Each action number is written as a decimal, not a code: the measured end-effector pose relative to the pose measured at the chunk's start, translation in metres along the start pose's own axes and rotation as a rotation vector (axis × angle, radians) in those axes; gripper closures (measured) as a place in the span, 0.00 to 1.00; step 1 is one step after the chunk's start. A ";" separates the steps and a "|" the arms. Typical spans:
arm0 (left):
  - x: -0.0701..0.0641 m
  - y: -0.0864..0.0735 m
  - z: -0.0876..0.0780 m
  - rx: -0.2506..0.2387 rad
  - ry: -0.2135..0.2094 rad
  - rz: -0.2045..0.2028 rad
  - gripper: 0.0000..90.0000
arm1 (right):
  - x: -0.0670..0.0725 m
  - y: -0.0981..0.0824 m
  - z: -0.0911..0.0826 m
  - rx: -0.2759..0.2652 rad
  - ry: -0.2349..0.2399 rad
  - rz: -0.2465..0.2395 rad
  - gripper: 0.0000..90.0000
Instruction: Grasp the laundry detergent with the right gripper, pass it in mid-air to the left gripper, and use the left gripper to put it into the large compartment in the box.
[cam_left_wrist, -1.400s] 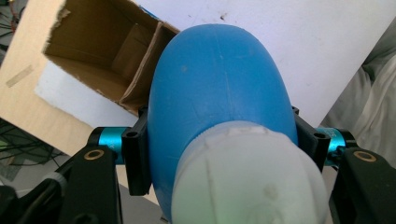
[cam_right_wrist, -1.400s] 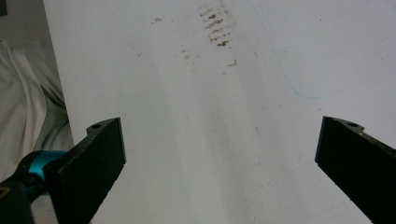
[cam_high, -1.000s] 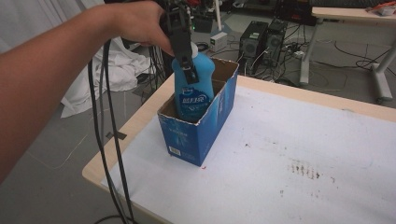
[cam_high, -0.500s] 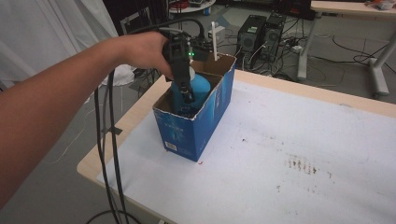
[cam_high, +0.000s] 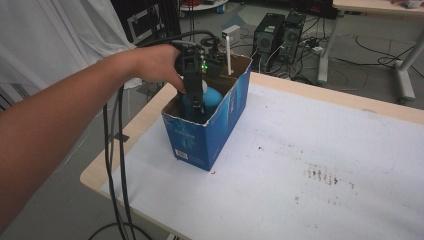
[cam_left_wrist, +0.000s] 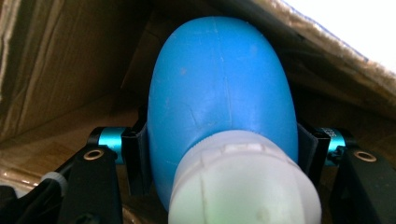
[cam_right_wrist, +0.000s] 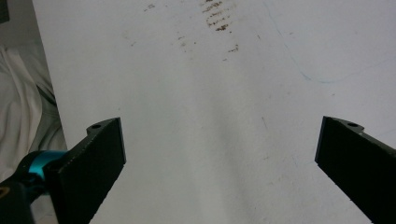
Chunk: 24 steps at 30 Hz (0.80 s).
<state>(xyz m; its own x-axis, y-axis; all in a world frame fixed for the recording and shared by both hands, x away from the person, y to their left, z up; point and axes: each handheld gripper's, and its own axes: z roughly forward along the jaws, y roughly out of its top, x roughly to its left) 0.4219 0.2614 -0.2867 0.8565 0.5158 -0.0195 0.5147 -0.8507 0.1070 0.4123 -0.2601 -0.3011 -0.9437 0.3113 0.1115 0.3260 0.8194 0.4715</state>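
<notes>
White tabletop (cam_high: 310, 165) is carrying the cardboard box (cam_high: 210, 135); the left gripper (cam_high: 194, 97), clamped on the blue bottle (cam_left_wrist: 219, 93), is holding it deep inside, release remaining; the right gripper (cam_right_wrist: 219, 163) is hanging wide apart, holding nothing.

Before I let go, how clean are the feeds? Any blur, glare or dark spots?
High view: sharp, box interior shadowed. Left gripper view: bottle close, its white cap soft, overexposed patch top right. Right gripper view: evenly lit table, stains slightly blurred.
</notes>
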 end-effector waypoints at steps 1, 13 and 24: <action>0.000 0.000 0.001 0.009 0.000 0.002 0.42 | 0.000 0.000 0.000 0.000 0.000 0.001 0.01; 0.004 0.001 -0.003 -0.023 0.015 -0.012 0.38 | 0.003 -0.001 0.001 0.004 0.003 -0.005 0.01; 0.004 -0.005 -0.053 -0.129 0.044 -0.030 0.33 | 0.006 0.000 -0.001 0.000 -0.003 -0.006 0.01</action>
<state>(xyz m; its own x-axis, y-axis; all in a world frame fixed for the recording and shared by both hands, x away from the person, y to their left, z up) 0.4206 0.2734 -0.2344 0.8371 0.5468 0.0183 0.5281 -0.8164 0.2336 0.4064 -0.2591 -0.2996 -0.9454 0.3082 0.1061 0.3207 0.8209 0.4725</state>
